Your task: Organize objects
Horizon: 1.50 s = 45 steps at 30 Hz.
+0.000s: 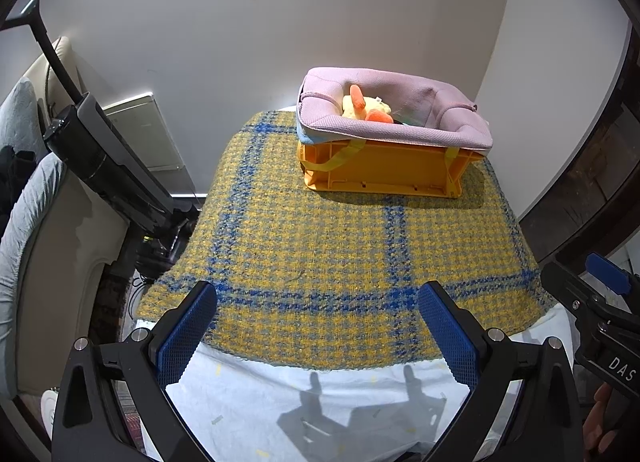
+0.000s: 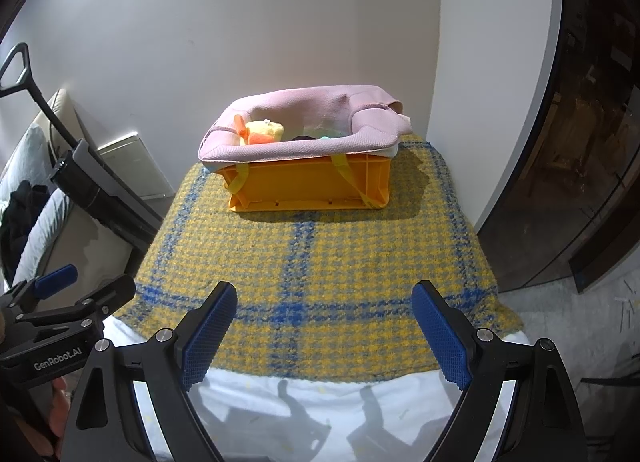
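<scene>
An orange plastic crate stands at the far end of a table under a yellow and blue checked cloth. A pink fabric bag sits in the crate, its rim folded over the crate's edge. Inside lies a yellow plush toy with orange parts; a dark item and a teal one show beside it. My left gripper is open over the near edge of the cloth, holding nothing. My right gripper is open too, also empty.
White sheeting covers the table's near edge. A black stand with a tube leans at the left, beside a sofa. A dark wooden cabinet stands at the right. A white wall rises behind the crate.
</scene>
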Each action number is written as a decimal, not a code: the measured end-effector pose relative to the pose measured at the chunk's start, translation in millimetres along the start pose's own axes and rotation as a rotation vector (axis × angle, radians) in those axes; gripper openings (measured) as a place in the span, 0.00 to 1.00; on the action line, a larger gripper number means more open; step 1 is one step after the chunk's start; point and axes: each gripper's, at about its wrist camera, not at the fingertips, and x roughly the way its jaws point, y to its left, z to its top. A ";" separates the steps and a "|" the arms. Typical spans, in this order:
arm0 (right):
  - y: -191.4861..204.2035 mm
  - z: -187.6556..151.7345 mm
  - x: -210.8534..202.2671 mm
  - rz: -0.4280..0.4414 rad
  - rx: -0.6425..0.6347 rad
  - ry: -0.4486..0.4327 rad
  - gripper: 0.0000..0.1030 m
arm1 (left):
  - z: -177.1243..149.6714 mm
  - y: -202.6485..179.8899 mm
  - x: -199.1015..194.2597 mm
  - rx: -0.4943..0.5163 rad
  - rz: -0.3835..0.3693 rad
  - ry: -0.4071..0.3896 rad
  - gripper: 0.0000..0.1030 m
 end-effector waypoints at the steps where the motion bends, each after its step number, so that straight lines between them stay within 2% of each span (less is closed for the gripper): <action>1: 0.1 0.0 0.2 0.000 0.001 0.001 0.87 | -0.3 -0.5 0.2 0.001 0.000 0.002 1.00; 45: -0.9 -4.8 1.6 0.003 0.012 0.012 0.87 | -4.5 -1.4 2.0 0.025 -0.013 0.007 1.00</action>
